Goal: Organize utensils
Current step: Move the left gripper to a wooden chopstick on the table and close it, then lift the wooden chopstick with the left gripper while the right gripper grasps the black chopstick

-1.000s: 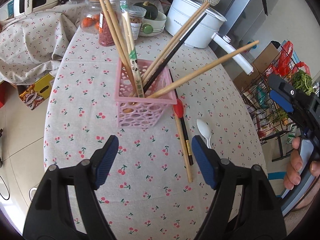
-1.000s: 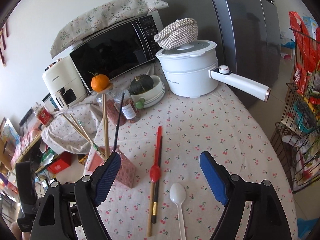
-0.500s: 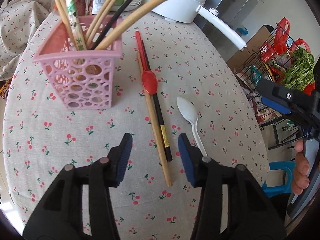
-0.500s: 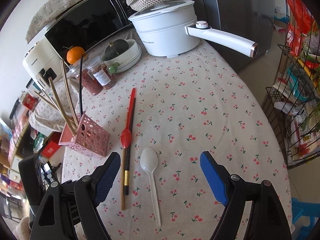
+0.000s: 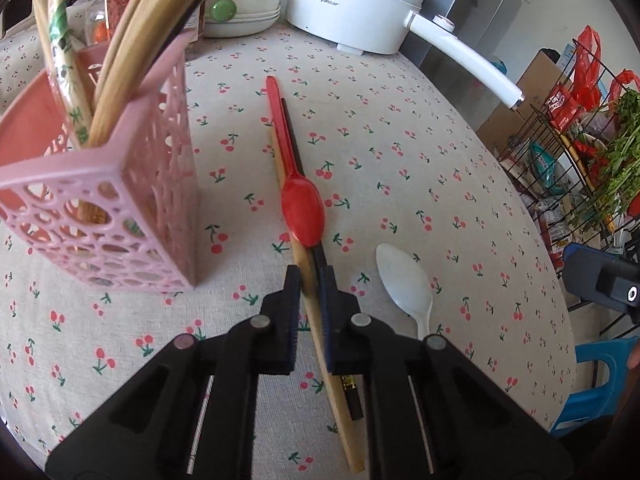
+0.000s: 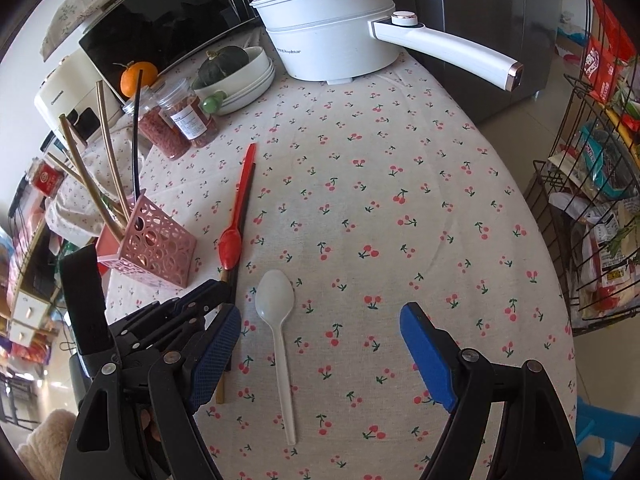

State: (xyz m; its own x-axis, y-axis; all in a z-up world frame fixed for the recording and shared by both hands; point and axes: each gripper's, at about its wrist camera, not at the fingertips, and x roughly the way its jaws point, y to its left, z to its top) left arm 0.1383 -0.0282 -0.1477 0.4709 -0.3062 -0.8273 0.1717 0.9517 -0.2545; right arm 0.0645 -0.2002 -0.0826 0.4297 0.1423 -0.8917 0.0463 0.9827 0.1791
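Observation:
A pink perforated utensil basket (image 5: 120, 216) holding several chopsticks stands on the cherry-print tablecloth; it also shows in the right wrist view (image 6: 154, 246). A red spoon (image 5: 300, 204) lies over a wooden chopstick (image 5: 340, 408) and a black chopstick (image 5: 352, 396). My left gripper (image 5: 309, 280) is shut on these two chopsticks just below the red spoon's bowl. A white spoon (image 5: 406, 288) lies to the right, also in the right wrist view (image 6: 278, 320). My right gripper (image 6: 320, 344) is open and empty above the white spoon.
A white electric pot (image 6: 332, 32) with a long handle stands at the back, beside a bowl with a squash (image 6: 236, 70) and spice jars (image 6: 176, 120). A microwave (image 6: 160, 24) is behind. A wire rack of groceries (image 6: 600, 184) stands right of the table.
My left gripper moved forward and down to the chopsticks by the red spoon and closed on them. My right gripper came lower over the white spoon and stayed open.

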